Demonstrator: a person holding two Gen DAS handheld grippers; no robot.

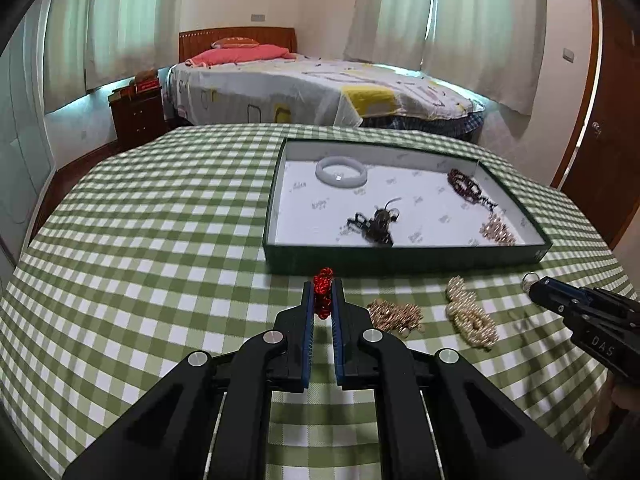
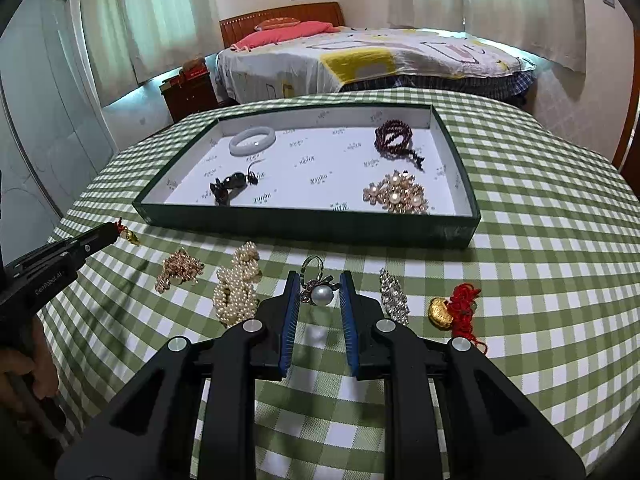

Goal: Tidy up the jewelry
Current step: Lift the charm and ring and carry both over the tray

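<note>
Left claw (image 1: 323, 300): jaws closed on a red cord (image 1: 322, 291), which sits pinched between the blue pads near their tips, its top loop poking out beyond them. In the right wrist view this claw (image 2: 114, 230) enters from the left, the cord's red end and a small gold charm (image 2: 132, 237) hanging at its tip, above the checked counter (image 2: 540, 240) and just near-left of the tray (image 2: 304, 226).

Right claw (image 2: 320, 296): jaws narrowly parted around a pearl ring (image 2: 318, 290); the pearl and its dark setting lie between the pads near the tips, the band pointing away toward the tray. Whether the pads press on it cannot be told. In the left wrist view the ring's band (image 1: 529, 279) shows at the tip of this claw (image 1: 534, 286), which enters from the right.

Loose on the counter, near side of the tray, left to right in the right wrist view: a rose-gold cluster (image 2: 178, 270), a pearl strand (image 2: 236, 292), a crystal piece (image 2: 394, 296) just right of the right claw, and a gold ingot on red cord (image 2: 452, 308).

In the tray: a white bangle (image 2: 252, 140) far left, a dark piece (image 2: 230, 186) near left, a dark red bead bracelet (image 2: 396, 140) far right, a pearl-and-gold cluster (image 2: 396, 194) near right.
</note>
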